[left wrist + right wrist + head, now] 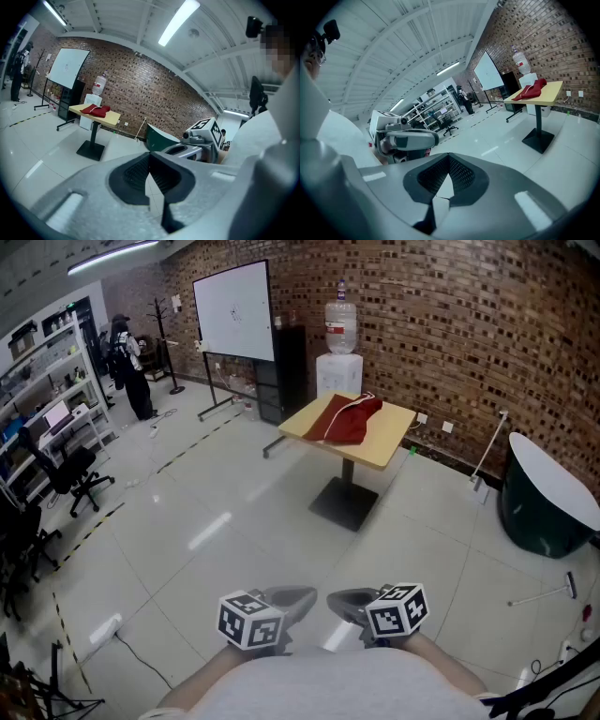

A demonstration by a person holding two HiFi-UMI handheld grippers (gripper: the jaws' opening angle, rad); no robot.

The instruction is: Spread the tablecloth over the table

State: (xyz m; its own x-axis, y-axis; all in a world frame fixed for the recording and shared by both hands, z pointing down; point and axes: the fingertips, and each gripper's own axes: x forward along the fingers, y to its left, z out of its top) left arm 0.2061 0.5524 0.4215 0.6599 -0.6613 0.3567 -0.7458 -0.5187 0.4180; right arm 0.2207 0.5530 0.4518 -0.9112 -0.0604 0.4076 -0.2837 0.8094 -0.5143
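Tablecloth: the dark red cloth with a pale stripe (349,420) is lying bunched in a heap, not spread out, on the far half of the worktop, towards the wall.
Worktop: the square, pale wooden worktop on a single black post and flat black foot (389,442) is standing well away from the person, across open floor; most of its top is showing bare around the cloth.
Left tongs: the grey left tongs (286,601) are hanging low in front of the person's body and tilting slightly down; their ribbed black pads are pressing together with nothing between them.
Right tongs: the grey right tongs (354,604) are sitting just beside the left ones, tilting down in the same way; their jaws are meeting at the tips and gripping nothing.
Marker cubes: a white cube with black square markers (250,620) is riding on the left tongs, and a matching one (397,608) on the right.
Floor: the glossy pale tiled floor (234,521) is stretching between the person and the worktop.
Behind the worktop: a white water dispenser with a clear bottle on top (339,352) is standing against the red brick wall (450,324), near a black cabinet (286,371) and a white board on a wheeled stand (234,310).
Right side: a dark green round object with a white face (548,502) is resting near the wall.
Left side: a person in dark clothing (127,357) is standing by white shelves (42,381).
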